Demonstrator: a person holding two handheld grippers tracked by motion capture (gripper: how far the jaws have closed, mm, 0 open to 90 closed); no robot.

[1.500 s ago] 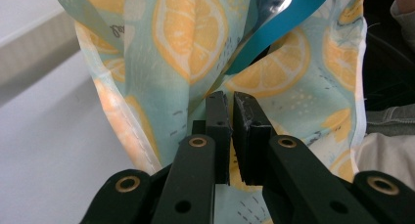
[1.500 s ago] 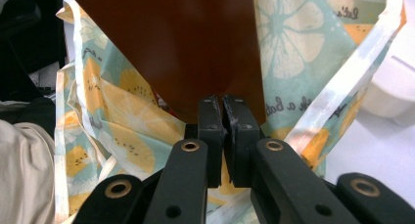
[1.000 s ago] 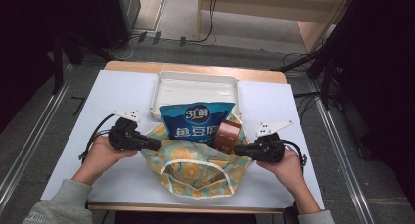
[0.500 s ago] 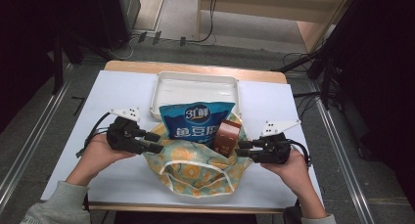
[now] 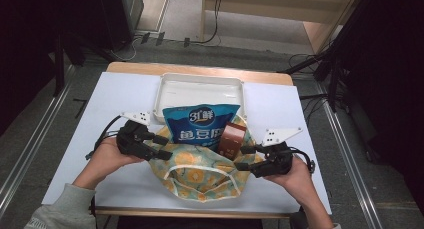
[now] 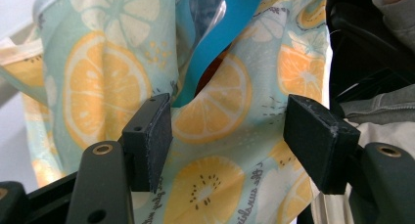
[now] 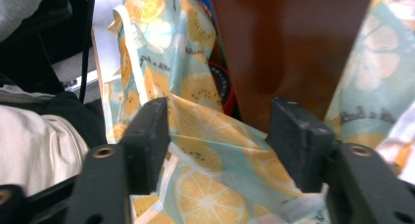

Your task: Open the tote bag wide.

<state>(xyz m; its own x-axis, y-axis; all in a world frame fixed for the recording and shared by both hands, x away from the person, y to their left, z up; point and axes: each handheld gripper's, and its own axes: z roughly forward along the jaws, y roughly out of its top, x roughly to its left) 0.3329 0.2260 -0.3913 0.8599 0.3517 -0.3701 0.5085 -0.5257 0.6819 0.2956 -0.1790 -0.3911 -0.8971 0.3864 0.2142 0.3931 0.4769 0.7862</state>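
Observation:
A fabric bag [image 5: 202, 171] printed with orange slices lies on the white table, mouth up. A blue snack pouch [image 5: 200, 124] and a brown box [image 5: 233, 139] stand in it. My left gripper [image 5: 162, 147] is at the bag's left edge; its jaws have just been opening and stand wide. The fabric [image 6: 107, 87] lies beyond and between the pads [image 6: 155, 136], not pinched. My right gripper [image 5: 243, 158] is at the bag's right edge, next to the box [image 7: 288, 48]. Its jaws have also just been opening, with a loose fold of fabric [image 7: 205, 185] between them.
A white rectangular tray [image 5: 167, 91] sits behind the bag, toward the table's far edge. Bare white table [image 5: 130, 89] spreads to both sides. Cables trail from both grippers. The table's wooden front edge [image 5: 150, 211] is close to the person's sleeves.
Both grippers were shut on the bag's edges and now stand open, so the fabric is let go. The right hand has drifted slightly outward to the right.

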